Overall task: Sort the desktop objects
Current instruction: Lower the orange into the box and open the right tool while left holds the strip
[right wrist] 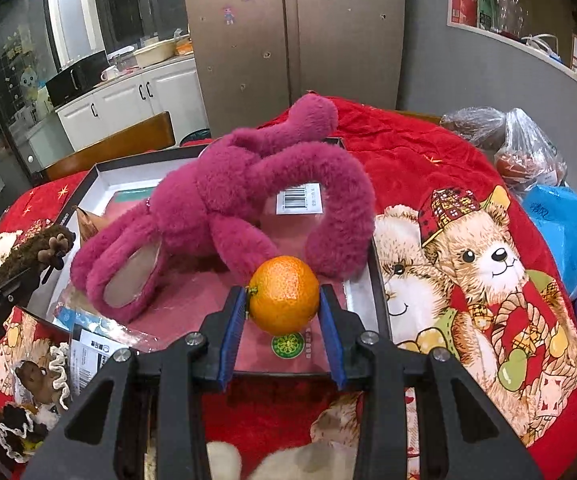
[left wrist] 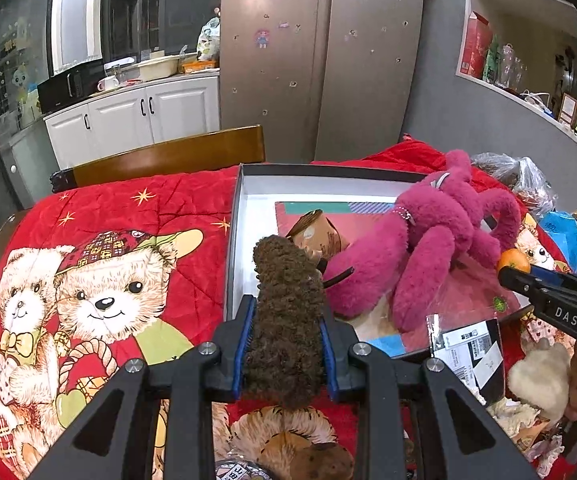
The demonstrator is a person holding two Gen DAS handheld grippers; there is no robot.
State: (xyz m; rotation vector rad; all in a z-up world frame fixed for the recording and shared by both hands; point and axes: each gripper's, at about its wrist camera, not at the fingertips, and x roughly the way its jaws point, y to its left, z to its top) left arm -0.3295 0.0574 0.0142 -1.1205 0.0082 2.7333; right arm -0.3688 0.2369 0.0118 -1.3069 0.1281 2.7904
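Orange (right wrist: 284, 294) pinched between the blue pads (right wrist: 233, 330) of the right gripper (right wrist: 284, 312), held over the near edge of the open box (right wrist: 104, 172), above its pink contents. The right wrist view shows the whole fruit with its small stem end at the left pad; the left wrist view gives only a sliver of it (left wrist: 513, 260) at the tip of the right gripper (left wrist: 516, 270), far right.

Brown fuzzy toy (left wrist: 288, 320) clamped lengthwise between the pads of the left gripper (left wrist: 288, 312), its top poking past the fingertips, at the box's (left wrist: 240, 200) near left wall. The right wrist view catches the same toy (right wrist: 32, 250) from the side, far left, showing small paws that the left view hides.

Pink plush (right wrist: 240, 204) lies sprawled inside the box, just behind the orange, not touching the jaws. A barcode tag (right wrist: 299, 199) on it shows only in the right wrist view. The left wrist view shows the plush (left wrist: 428, 236) from its other side, plus a brown paper item (left wrist: 316, 232) in the box behind the brown toy.

Box sits on a red teddy-bear blanket (left wrist: 88, 260). Plastic packet with a label (left wrist: 468, 344) overlaps the box's near edge. Plastic bags (right wrist: 528, 152) at the far right.
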